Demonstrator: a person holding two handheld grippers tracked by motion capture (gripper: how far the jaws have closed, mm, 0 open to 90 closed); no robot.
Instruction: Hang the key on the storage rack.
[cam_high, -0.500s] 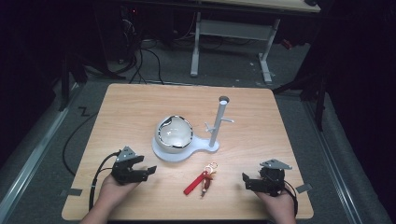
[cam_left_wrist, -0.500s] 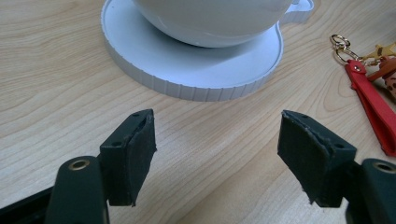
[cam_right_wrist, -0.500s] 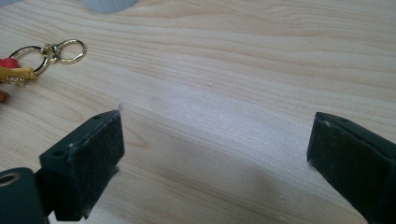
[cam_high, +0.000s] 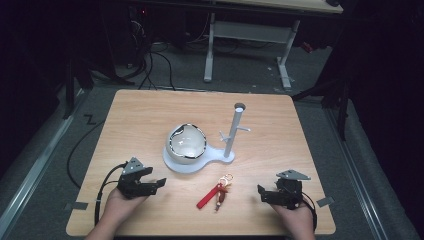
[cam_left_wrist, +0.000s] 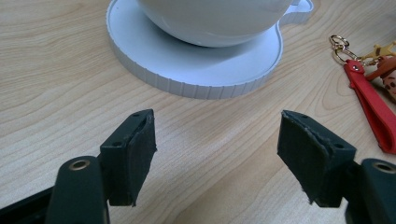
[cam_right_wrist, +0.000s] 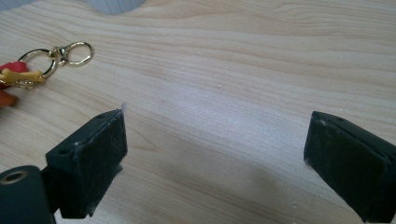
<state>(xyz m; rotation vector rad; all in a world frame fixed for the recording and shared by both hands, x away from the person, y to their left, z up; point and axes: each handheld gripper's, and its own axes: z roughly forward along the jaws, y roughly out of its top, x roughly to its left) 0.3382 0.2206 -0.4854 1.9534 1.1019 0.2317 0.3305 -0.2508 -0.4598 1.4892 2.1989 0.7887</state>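
Both sets of jaws spread wide and empty, red keychain (cam_high: 216, 194) lying lengthwise between left gripper (cam_high: 159, 184) and right gripper (cam_high: 261, 193), roughly midway.

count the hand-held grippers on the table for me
2. The left hand-held gripper rests near the table's front-left corner, jaws open. The right hand-held gripper rests near the front-right corner, jaws open. The red keychain lies between them.
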